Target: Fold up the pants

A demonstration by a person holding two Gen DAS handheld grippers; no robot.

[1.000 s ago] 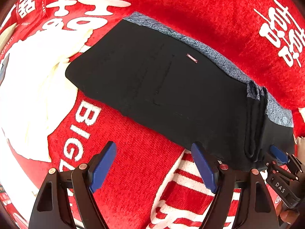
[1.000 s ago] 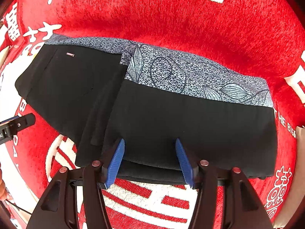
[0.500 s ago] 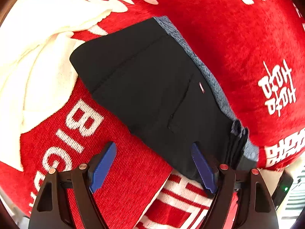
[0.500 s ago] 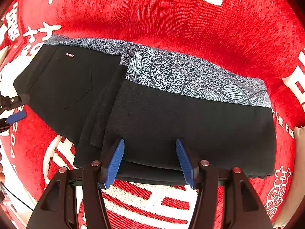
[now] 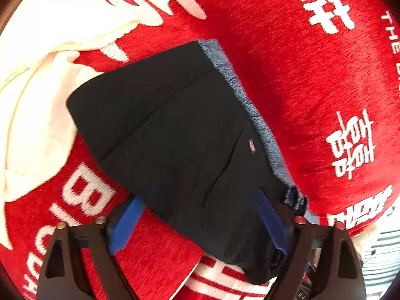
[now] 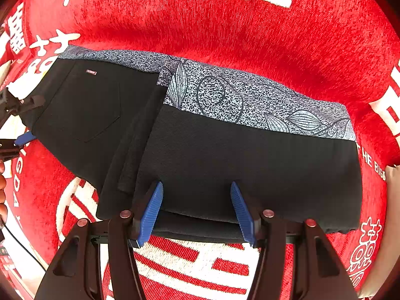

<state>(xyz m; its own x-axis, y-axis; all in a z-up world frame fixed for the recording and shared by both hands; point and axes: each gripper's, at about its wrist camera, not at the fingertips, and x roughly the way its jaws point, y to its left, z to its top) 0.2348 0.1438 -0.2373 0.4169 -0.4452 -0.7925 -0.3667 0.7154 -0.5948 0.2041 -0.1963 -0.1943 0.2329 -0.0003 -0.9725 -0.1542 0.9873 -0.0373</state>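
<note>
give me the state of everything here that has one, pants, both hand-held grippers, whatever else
pants: black, folded over into layers, lying flat on the blanket, patterned waistband along the far edge
left hand-held gripper: open, fingers straddling the pants' near edge
right hand-held gripper: open, fingers at the folded part's near edge, not clamped
red blanket: spread out under the pants
cream cloth: rumpled, beside the pants

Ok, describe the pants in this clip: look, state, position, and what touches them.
The pants are black knit-looking fabric with a grey-and-white leaf-print waistband, a back pocket and a small red label. They lie flat on the red blanket, already folded, one part layered over another. The open right hand-held gripper straddles their near edge; the open left hand-held gripper sits at the pocket end.
</note>
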